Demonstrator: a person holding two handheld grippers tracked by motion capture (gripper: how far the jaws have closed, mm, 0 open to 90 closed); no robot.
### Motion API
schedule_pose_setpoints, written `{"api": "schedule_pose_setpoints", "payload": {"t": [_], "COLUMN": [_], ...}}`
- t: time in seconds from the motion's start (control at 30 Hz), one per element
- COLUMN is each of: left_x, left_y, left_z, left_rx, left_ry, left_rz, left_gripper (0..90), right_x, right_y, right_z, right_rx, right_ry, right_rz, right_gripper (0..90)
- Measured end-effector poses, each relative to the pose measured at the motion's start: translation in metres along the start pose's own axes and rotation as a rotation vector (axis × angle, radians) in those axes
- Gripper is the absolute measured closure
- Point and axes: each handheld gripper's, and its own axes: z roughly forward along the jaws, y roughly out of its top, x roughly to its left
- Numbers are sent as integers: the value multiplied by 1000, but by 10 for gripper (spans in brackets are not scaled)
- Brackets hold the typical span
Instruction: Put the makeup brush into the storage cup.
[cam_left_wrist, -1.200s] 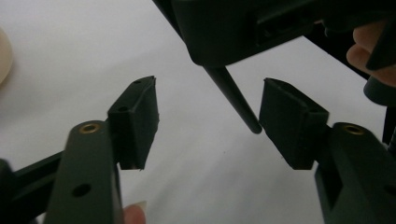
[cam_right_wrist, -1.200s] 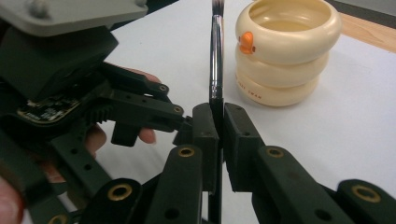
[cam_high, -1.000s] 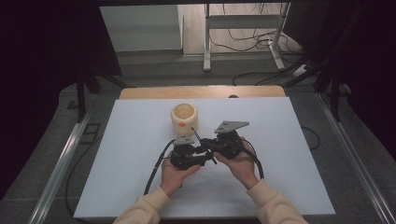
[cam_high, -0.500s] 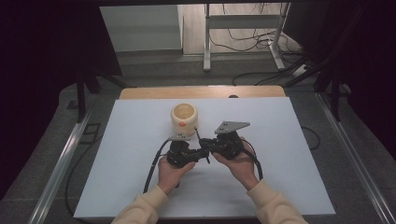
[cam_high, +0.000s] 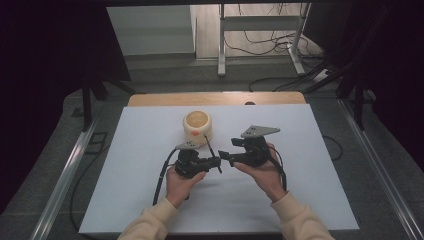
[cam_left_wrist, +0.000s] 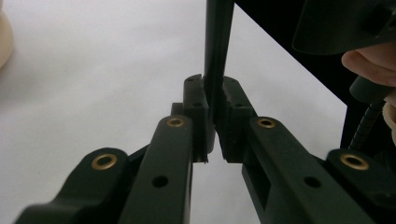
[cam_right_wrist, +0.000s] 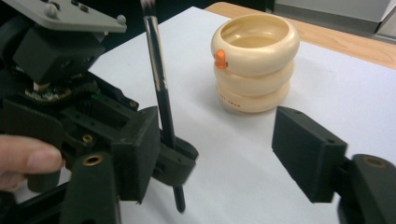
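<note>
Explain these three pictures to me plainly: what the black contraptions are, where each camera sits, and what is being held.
A person holds a hand-operated two-jaw gripper in each hand at a white table. The high view looks down from above; each of the other two pictures comes from a camera riding on one gripper, looking along its jaws. The left gripper is shut on a thin black pen, standing roughly upright between its pads. The right gripper has just been opening; its jaws stand apart, with the pen's lower end between them and its pads clear of it. Behind them stands a cream ringed cup with a small orange beak, empty and upright.
</note>
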Motion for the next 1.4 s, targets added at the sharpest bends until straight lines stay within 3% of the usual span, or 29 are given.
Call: {"api": "schedule_pose_setpoints", "payload": {"t": [0.2,0.57,0.83,1.07,1.4], "left_x": [1,1,2,2,3], "left_y": [0,2,3,4,6], "left_z": [-3,-9,-12,-15,-21], "left_rx": [-6,-18,-23,-30,-43], "left_ry": [7,25,31,30,31], "left_rz": [3,16,21,23,23], "left_gripper": [831,831,831,831,831], "right_x": [-5,-17,-30,-35,-44], "right_y": [-5,-19,-38,-51,-77], "right_z": [-4,-15,-29,-35,-49], "right_rx": [8,17,20,20,50], "right_ry": [18,2,-41,-44,-83], "right_rz": [-18,-28,-15,-12,29], "right_gripper": [251,212,205,191,186]}}
